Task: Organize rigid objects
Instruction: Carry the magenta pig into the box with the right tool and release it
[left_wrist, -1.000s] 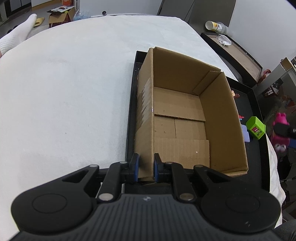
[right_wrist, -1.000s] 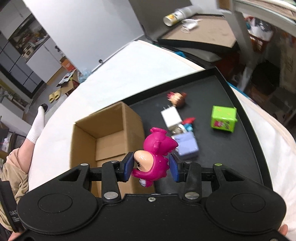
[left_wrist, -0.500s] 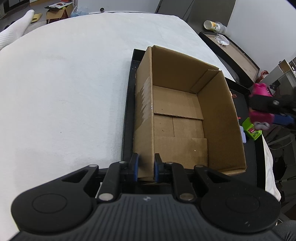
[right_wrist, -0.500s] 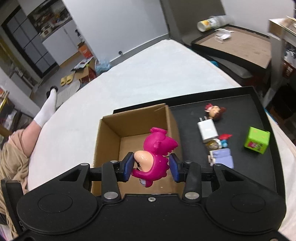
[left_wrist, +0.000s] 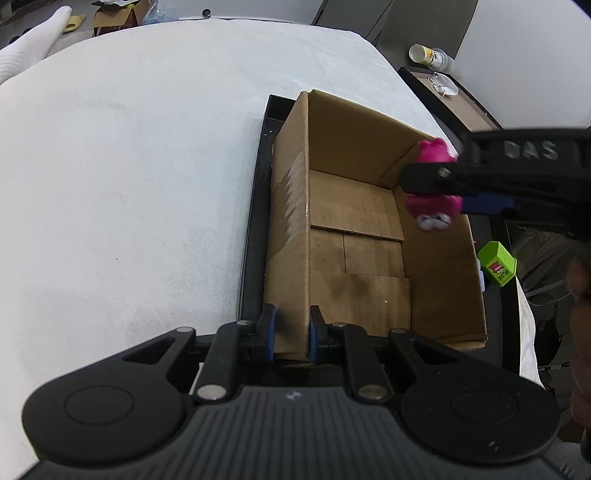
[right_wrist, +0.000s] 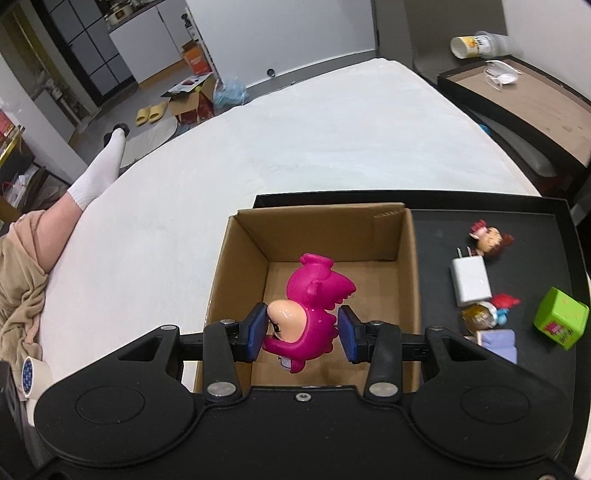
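Observation:
An open cardboard box (left_wrist: 354, 229) stands on a black tray (right_wrist: 524, 229). My left gripper (left_wrist: 290, 334) is shut on the box's near left wall. My right gripper (right_wrist: 303, 334) is shut on a magenta toy figure (right_wrist: 314, 295) and holds it above the inside of the box (right_wrist: 332, 266). The toy (left_wrist: 432, 184) also shows in the left wrist view over the box's right side. On the tray to the right of the box lie a doll head (right_wrist: 491, 238), a white charger (right_wrist: 470, 280), a green cube (right_wrist: 559, 323), a lilac block (right_wrist: 496, 341) and small figures (right_wrist: 491, 310).
The tray rests on a white cloth-covered table (left_wrist: 129, 166). A second tray with a cup (right_wrist: 471, 46) and a mask (right_wrist: 500, 75) stands beyond the table at the right. A person's leg in a white sock (right_wrist: 96, 181) is at the left.
My right gripper has carried the magenta toy leftward from above the tray to above the inside of the box. My left gripper has kept its hold on the box wall.

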